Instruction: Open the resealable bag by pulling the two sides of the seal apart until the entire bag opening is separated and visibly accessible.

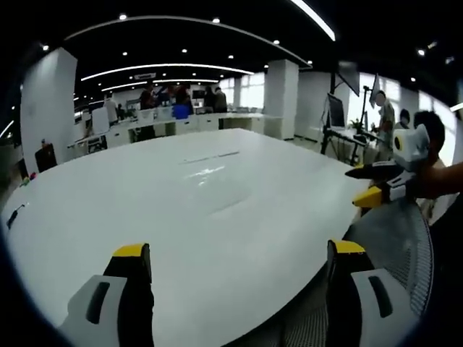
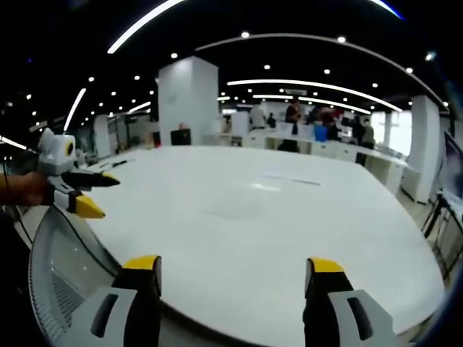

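A clear, glossy bag (image 1: 210, 173) lies flat on the big white table (image 1: 108, 210); its faint seal line runs along its far edge. It is also faintly visible as the bag (image 2: 249, 206) in the right gripper view. My left gripper (image 1: 239, 249) hovers open over the table's near edge, well short of the bag, with nothing between its yellow-tipped jaws. My right gripper (image 2: 235, 264) is likewise open and empty above the near edge. Each shows in the other's view, held in a hand: the right gripper (image 1: 362, 186) and the left gripper (image 2: 106, 196), both open.
A grey mesh chair back (image 1: 394, 246) stands at the table's near edge between the grippers, also seen as the chair back (image 2: 61, 278). Small dark items (image 1: 16, 215) lie at the table's left rim. White columns (image 2: 187, 101), desks and standing people (image 1: 163, 97) fill the background.
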The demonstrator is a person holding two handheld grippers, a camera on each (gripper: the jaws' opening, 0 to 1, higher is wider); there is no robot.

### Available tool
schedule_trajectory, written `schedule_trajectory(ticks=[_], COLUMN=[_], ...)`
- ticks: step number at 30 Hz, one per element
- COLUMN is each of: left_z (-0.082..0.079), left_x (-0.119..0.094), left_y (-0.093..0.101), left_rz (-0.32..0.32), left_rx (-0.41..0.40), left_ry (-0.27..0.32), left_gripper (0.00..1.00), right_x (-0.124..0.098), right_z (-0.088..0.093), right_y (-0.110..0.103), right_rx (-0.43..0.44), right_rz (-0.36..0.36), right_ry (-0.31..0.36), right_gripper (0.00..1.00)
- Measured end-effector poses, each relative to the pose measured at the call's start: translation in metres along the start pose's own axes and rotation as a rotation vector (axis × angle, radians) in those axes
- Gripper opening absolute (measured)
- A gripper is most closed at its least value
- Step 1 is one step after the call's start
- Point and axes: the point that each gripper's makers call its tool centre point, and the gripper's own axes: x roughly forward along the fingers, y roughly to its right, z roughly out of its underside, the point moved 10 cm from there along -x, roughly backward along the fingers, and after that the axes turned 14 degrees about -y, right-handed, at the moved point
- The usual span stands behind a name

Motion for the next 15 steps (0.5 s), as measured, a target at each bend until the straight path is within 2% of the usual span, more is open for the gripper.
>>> schedule_trajectory(ticks=[7,9,15], left_z=[0.0038,0.0060,0.0062], left_x=[0.0043,0.0065,0.0070], left_y=[0.0046,0.0066,0.0064], left_rz=[0.001,-0.003,-0.002], left_rx=[0.045,0.076,0.080], left_ry=[-0.031,-0.063,-0.066], left_gripper=[0.99,0.99,0.99], right_x=[0.0004,0.0007,0.0005], right_z=[0.0003,0.0003,0.0007], right_y=[-0.0004,-0.0007,0.0001], right_rx=[-0.004,-0.010,-0.006], right_rz=[-0.002,0.000,0.005], right_ry=[-0.008,-0.010,-0.011], right_gripper=[0.79,0.79,0.78])
